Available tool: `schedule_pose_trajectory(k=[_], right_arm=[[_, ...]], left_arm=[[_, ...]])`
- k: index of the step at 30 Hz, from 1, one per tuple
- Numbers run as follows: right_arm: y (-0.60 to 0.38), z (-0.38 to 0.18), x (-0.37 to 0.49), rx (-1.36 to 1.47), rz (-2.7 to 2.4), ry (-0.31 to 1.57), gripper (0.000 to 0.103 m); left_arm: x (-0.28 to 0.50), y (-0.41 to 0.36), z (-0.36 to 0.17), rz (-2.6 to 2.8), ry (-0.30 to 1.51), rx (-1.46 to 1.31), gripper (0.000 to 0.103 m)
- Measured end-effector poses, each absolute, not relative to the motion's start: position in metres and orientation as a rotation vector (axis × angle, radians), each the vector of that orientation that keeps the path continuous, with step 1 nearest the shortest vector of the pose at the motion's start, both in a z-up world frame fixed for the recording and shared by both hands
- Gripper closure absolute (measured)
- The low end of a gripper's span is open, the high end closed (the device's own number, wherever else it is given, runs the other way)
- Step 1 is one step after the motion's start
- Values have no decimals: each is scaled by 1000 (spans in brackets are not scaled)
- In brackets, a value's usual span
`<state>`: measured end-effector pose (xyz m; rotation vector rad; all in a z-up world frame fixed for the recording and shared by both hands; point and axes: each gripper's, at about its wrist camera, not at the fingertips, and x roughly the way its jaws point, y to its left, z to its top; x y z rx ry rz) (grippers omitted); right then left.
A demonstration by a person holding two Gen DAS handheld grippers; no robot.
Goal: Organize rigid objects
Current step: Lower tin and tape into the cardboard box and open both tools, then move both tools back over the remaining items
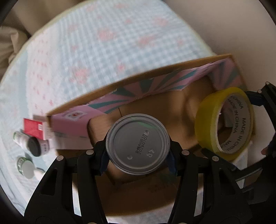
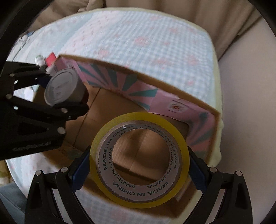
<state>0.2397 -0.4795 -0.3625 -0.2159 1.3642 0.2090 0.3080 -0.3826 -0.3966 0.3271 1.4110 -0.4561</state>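
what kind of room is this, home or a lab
Most likely a home, perhaps a bedroom: a soft surface under a blue checked floral cover, beige cushions behind it, and an open cardboard box taking household bits like a tape roll and a can.

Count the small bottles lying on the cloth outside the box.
2, both left of the cardboard box: a black-capped bottle beside the red packet, and a white-capped bottle nearer the camera. Others may be hidden.
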Motion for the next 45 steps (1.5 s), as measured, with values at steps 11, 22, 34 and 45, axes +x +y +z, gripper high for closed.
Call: schedule_pose_trajectory(k=[11,22,34,45], right_arm=[[-474,-399,244,-271,250,1410,6],[-483,-388,231,-190,243,1384,0],[-487,-350,223,-110,154,1383,0],[-451,-249,175,-38,-3,1271,0]], left_arm=[[308,-393,-428,-475,1428,398,53],[305,-386,-400,-482,1367,375,0],[289,-380,-357,-510,1299,372,0],[237,-310,-235,-519,1111,310,0]])
